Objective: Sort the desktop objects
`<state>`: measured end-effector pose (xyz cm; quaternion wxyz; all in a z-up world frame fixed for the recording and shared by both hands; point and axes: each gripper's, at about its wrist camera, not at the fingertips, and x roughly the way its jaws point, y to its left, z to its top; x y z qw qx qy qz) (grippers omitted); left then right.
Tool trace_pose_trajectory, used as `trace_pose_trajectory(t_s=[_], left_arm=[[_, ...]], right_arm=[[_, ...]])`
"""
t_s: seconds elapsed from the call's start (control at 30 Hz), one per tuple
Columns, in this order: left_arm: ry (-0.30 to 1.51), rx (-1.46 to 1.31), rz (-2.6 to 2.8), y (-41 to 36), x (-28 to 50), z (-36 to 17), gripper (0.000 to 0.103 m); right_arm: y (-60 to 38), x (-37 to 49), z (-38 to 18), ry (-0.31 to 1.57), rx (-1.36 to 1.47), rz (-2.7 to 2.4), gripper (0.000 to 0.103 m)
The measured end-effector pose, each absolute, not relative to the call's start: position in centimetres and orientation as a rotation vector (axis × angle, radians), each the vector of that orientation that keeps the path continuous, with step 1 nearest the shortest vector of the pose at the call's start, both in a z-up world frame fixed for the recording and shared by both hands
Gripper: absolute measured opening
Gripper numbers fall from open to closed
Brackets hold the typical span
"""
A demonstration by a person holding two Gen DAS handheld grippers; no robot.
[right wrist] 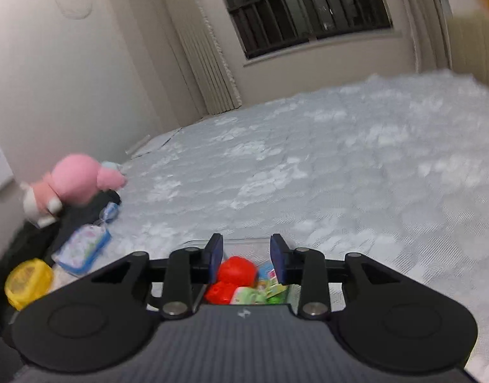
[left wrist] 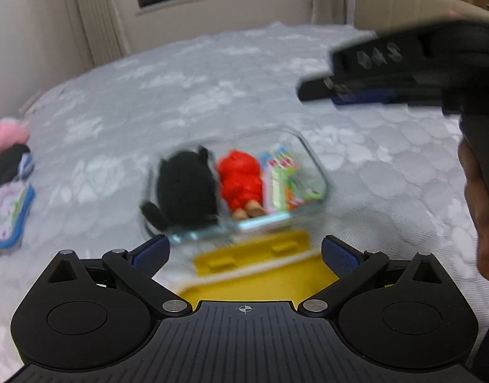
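Glass container on the bed, filled with toys

It holds a black plush, a red doll and colourful packets; a yellow lid lies just before it. Left gripper jaws wide apart, empty; right gripper jaws parted above the container, empty.

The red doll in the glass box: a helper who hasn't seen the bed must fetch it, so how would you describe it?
On the pale quilted mattress sits a clear glass container with a yellow lid lying just in front of it. The red doll lies in its middle, between a black plush toy and colourful packets; it is the only bright red thing there.
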<state>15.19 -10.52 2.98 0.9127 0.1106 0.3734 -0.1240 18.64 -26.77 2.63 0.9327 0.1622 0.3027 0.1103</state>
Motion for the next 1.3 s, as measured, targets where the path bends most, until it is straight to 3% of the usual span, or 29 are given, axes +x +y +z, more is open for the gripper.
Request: trace_pose_trajectory(t_s=[0.33, 0.47, 0.67, 0.7, 0.8, 0.9, 0.97, 1.0, 1.03, 1.07, 1.1, 1.2, 1.3], left_arm=[[0.917, 0.196, -0.274, -7.6, 18.4, 0.1, 0.103], [0.943, 0.185, -0.252, -7.5, 18.2, -1.0, 0.103], [0.972, 0.129, -0.282, -6.7, 18.1, -2.2, 0.103], [0.975, 0.114, -0.286, -6.4, 18.2, -2.4, 0.103], [0.991, 0.066, -0.291, -5.7, 18.7, -3.0, 0.103], [0.995, 0.034, -0.29, -5.1, 18.9, -3.3, 0.103], [0.991, 0.026, -0.29, -5.0, 18.9, -3.3, 0.103], [0.989, 0.023, -0.291, -5.0, 18.9, -3.3, 0.103], [0.987, 0.024, -0.291, -5.0, 18.9, -3.4, 0.103], [0.986, 0.026, -0.292, -5.1, 18.9, -3.4, 0.103], [0.985, 0.027, -0.292, -5.1, 18.8, -3.4, 0.103], [0.979, 0.013, -0.296, -4.8, 18.6, -3.4, 0.103], [0.973, -0.001, -0.3, -4.5, 18.6, -3.4, 0.103]], right_arm=[[-25.3, 21.1, 0.6, 0.712, 0.373, 0.251, 0.035], [-23.2, 22.0, -0.8, 0.725, 0.251, 0.183, 0.036], [-22.1, 21.9, 0.0, 0.689, 0.148, 0.166, 0.019], [-22.1, 22.0, 0.2, 0.685, 0.144, 0.163, 0.004], [-22.0, 22.2, 0.9, 0.674, 0.131, 0.154, 0.004], [-22.0, 22.4, 1.6, 0.664, 0.118, 0.145, 0.007], [-22.0, 22.6, 2.0, 0.657, 0.109, 0.14, 0.015], [-21.9, 22.6, 2.2, 0.653, 0.104, 0.137, 0.023], [-21.9, 22.7, 2.5, 0.65, 0.1, 0.134, 0.046], [-21.7, 22.9, 2.7, 0.651, 0.087, 0.14, 0.055], [-21.0, 23.5, 2.7, 0.664, 0.062, 0.162, 0.058], [-20.2, 25.8, 1.9, 0.717, 0.088, 0.153, 0.048], [-20.3, 26.5, 0.3, 0.754, 0.141, 0.157, 0.048]])
